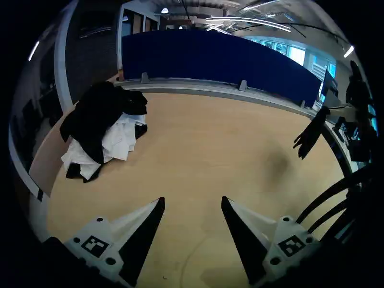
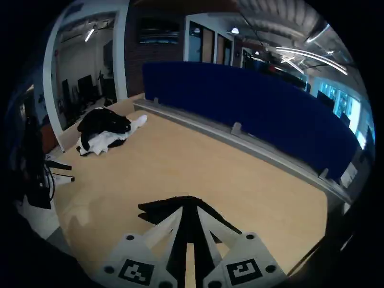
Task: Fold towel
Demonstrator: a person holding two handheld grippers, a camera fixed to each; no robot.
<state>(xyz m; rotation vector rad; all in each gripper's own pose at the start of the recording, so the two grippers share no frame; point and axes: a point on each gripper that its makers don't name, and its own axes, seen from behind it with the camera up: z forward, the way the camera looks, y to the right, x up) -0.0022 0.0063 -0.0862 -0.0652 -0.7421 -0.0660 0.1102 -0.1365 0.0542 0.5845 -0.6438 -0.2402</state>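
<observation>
Slippage likely with towel [image 2: 158, 207] pinched only by an edge in right tongs [image 2: 190, 211]; left tongs [image 1: 192, 199] spread, idle above table [image 1: 206, 144].

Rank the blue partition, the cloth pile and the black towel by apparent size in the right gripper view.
Largest: blue partition, clearly.
Then black towel and cloth pile: they look alike, and the towel lies nearest the camera, so no ranking between them.

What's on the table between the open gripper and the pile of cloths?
Nothing. In the left gripper view, the table is bare between the left gripper and the pile.
</observation>
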